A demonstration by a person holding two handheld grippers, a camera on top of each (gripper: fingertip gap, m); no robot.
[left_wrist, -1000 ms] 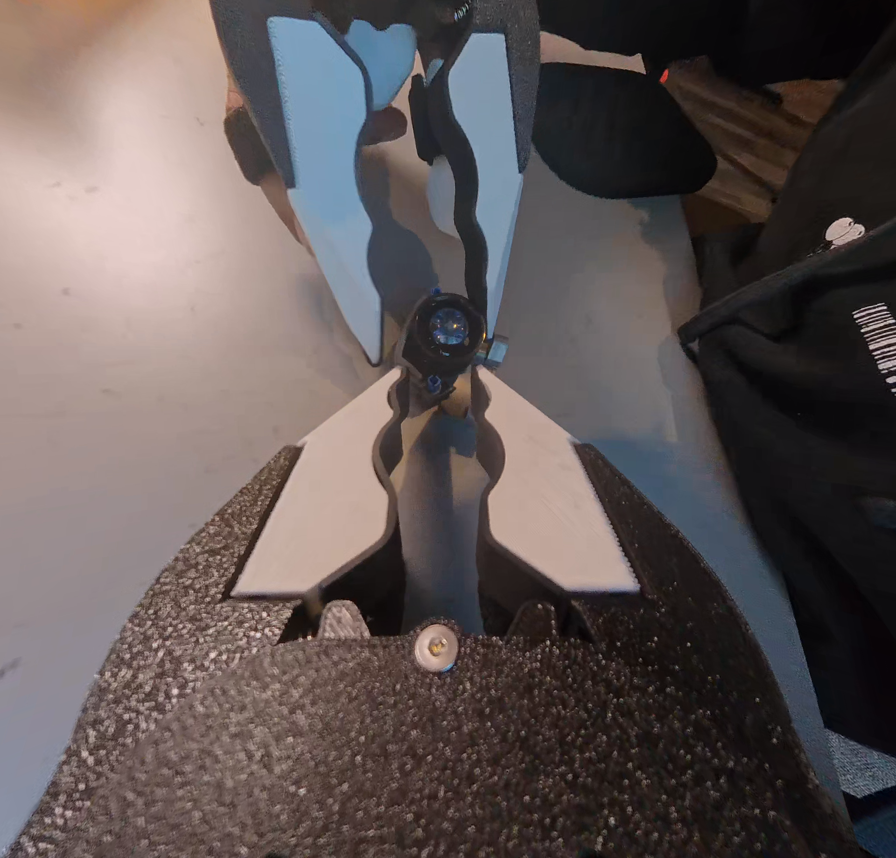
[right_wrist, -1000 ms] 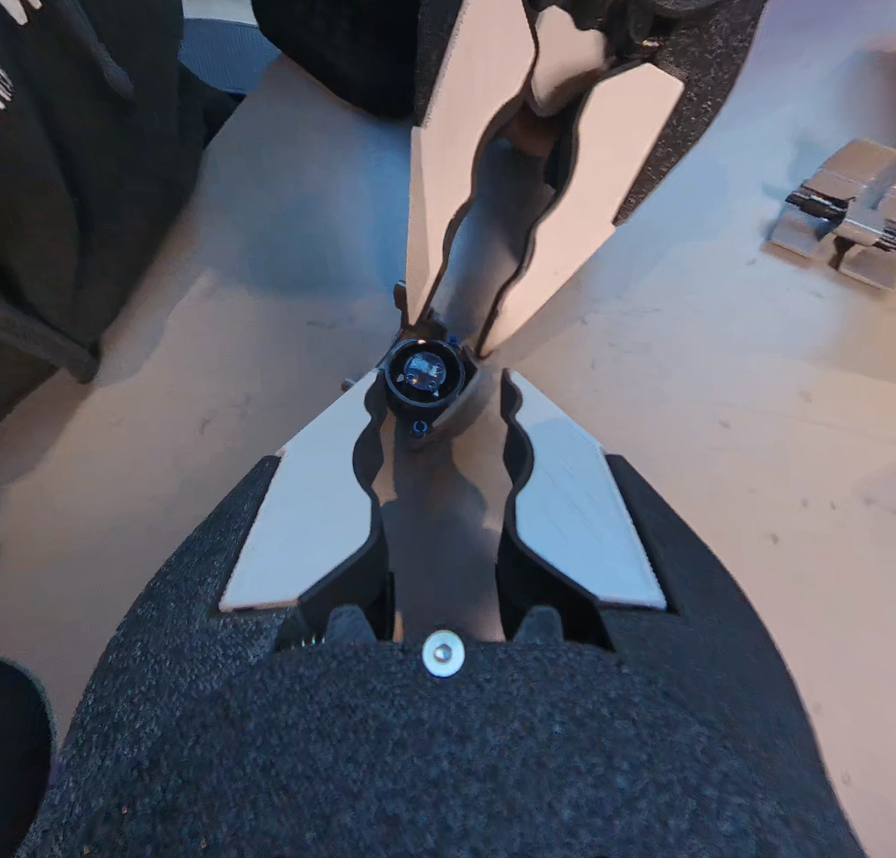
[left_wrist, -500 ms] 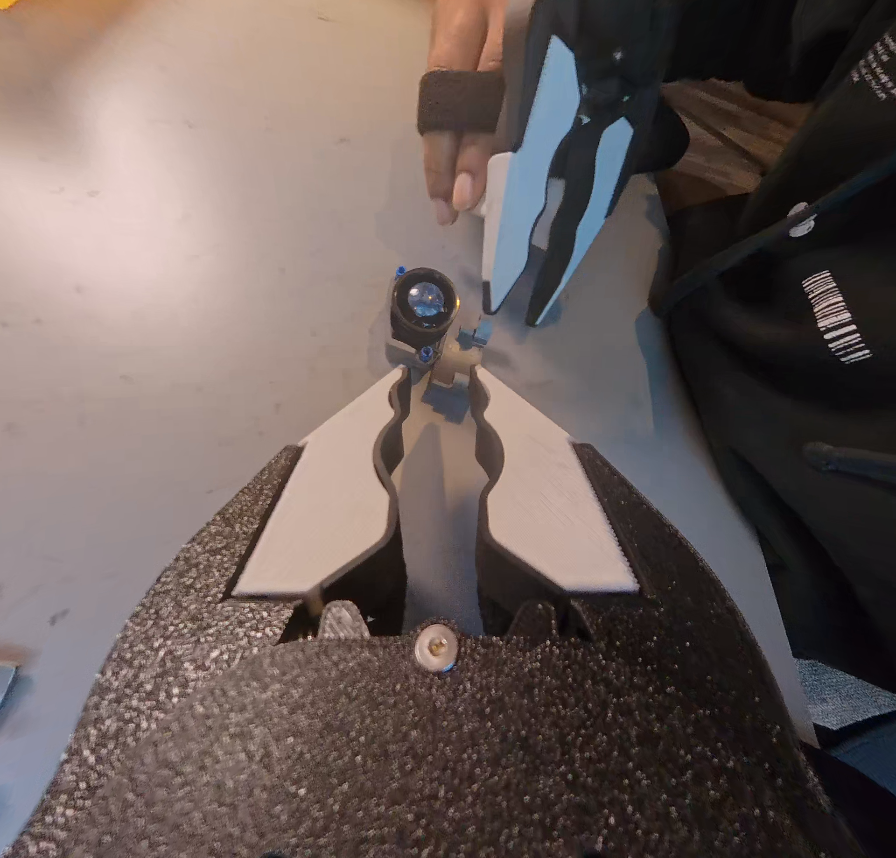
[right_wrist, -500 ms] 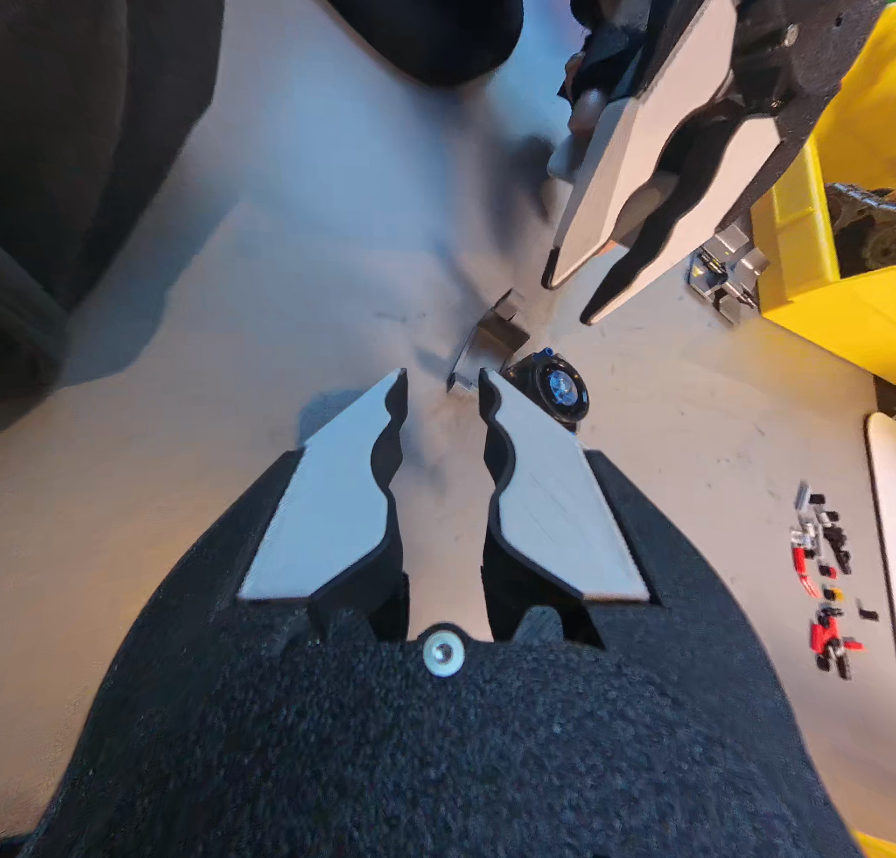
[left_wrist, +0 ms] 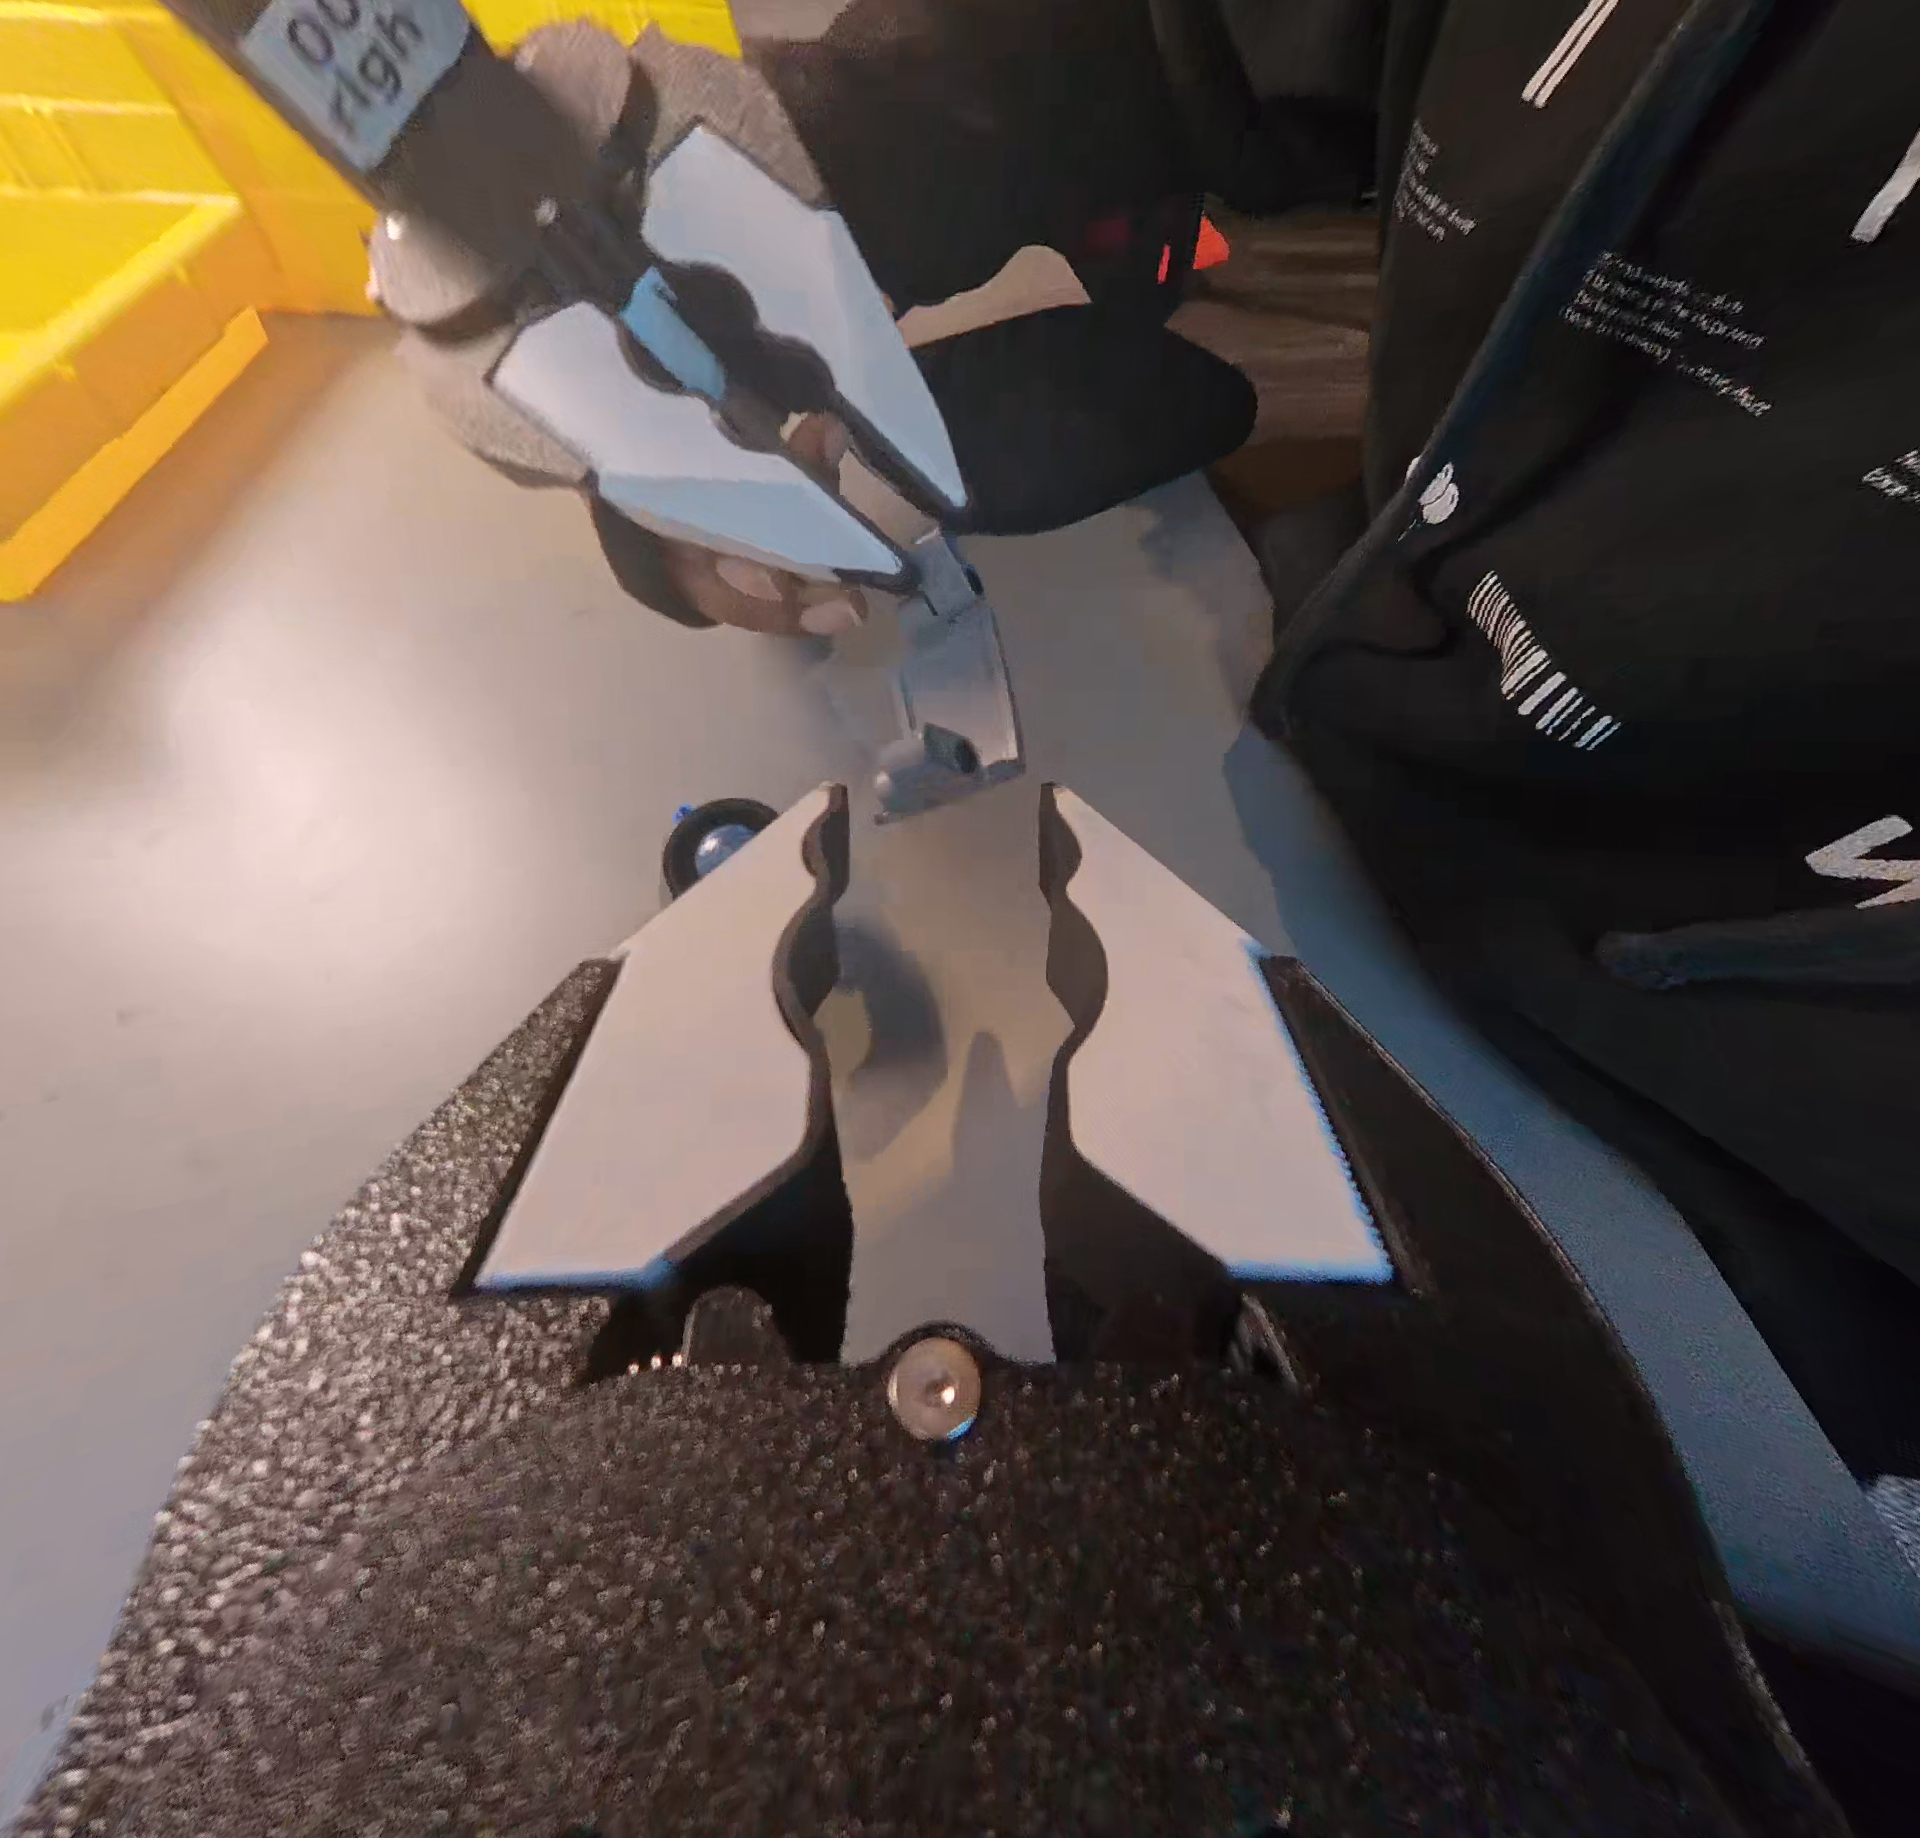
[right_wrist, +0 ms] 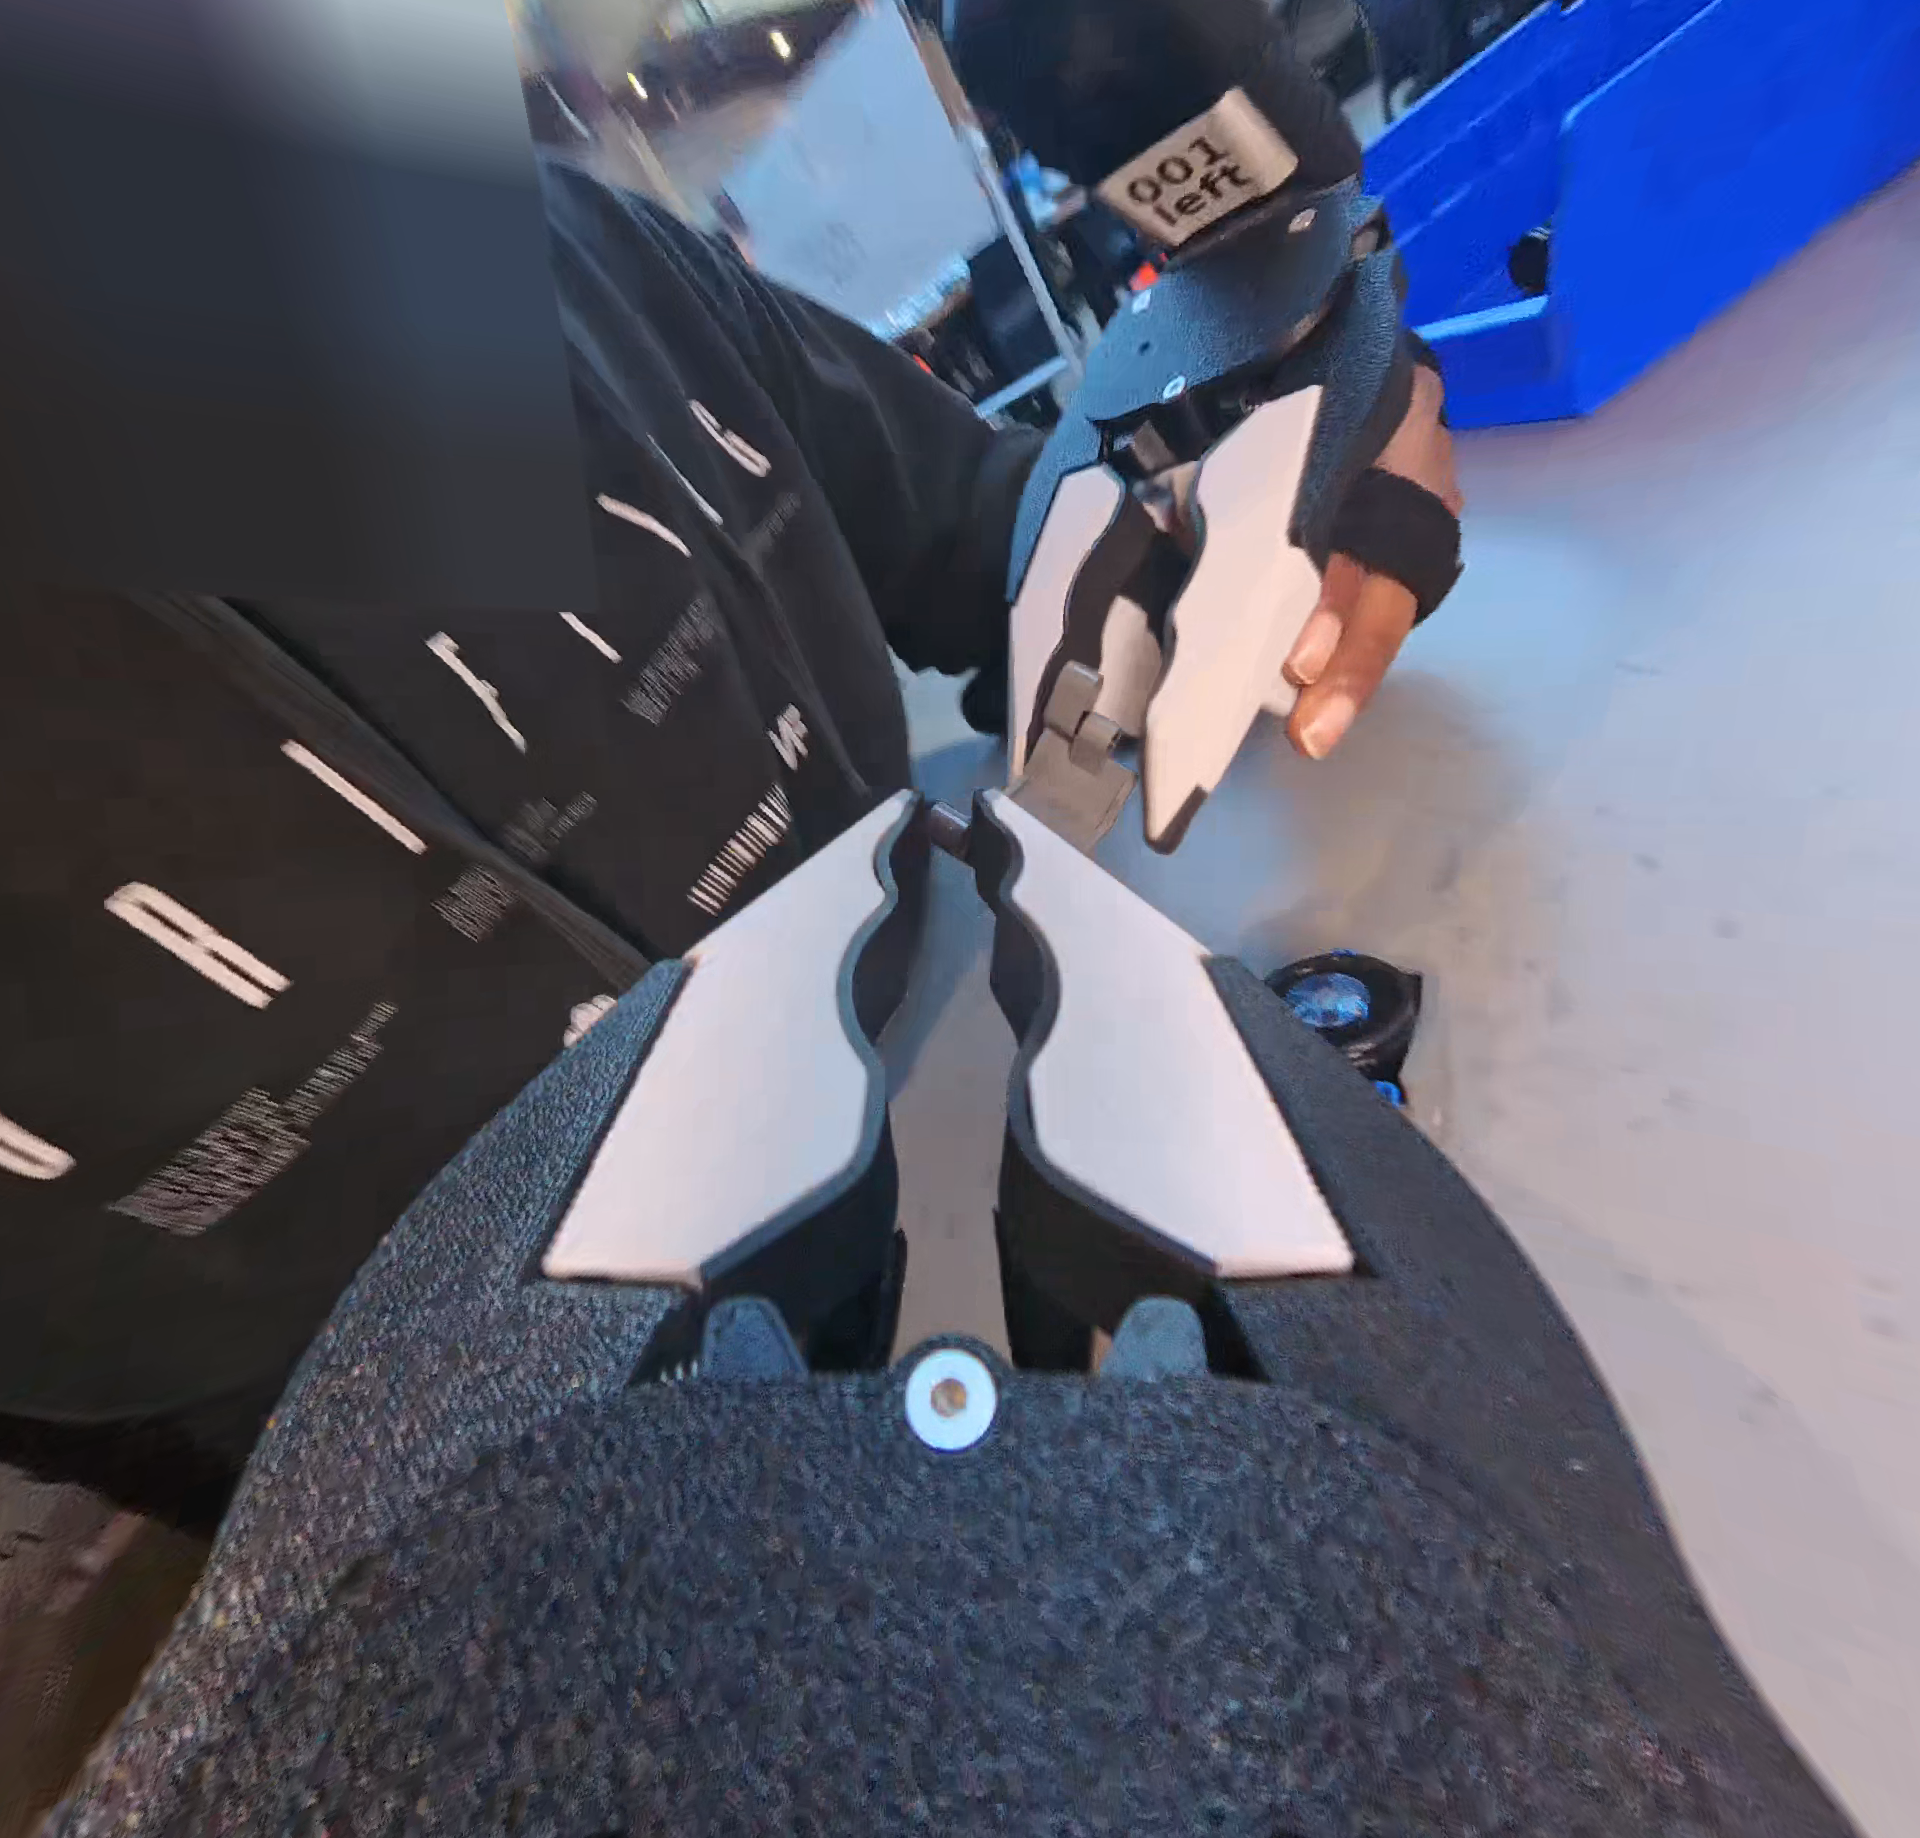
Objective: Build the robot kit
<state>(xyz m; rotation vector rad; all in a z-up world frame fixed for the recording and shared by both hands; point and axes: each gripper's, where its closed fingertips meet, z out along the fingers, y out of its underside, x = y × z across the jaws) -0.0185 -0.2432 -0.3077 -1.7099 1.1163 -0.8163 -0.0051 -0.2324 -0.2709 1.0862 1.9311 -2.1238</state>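
Metal bracket (left_wrist: 951, 692) pinched by right gripper (right_wrist: 948, 820); left gripper (left_wrist: 940, 801) spread.

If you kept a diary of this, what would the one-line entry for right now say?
left gripper: open, empty | right gripper: shut on metal bracket, lifted off grey table | black lens module: lying on table

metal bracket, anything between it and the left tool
Nothing visible. The metal bracket hangs just ahead of the open left tool, pinched at its far end by the right tool; the black lens part sits off to the side.
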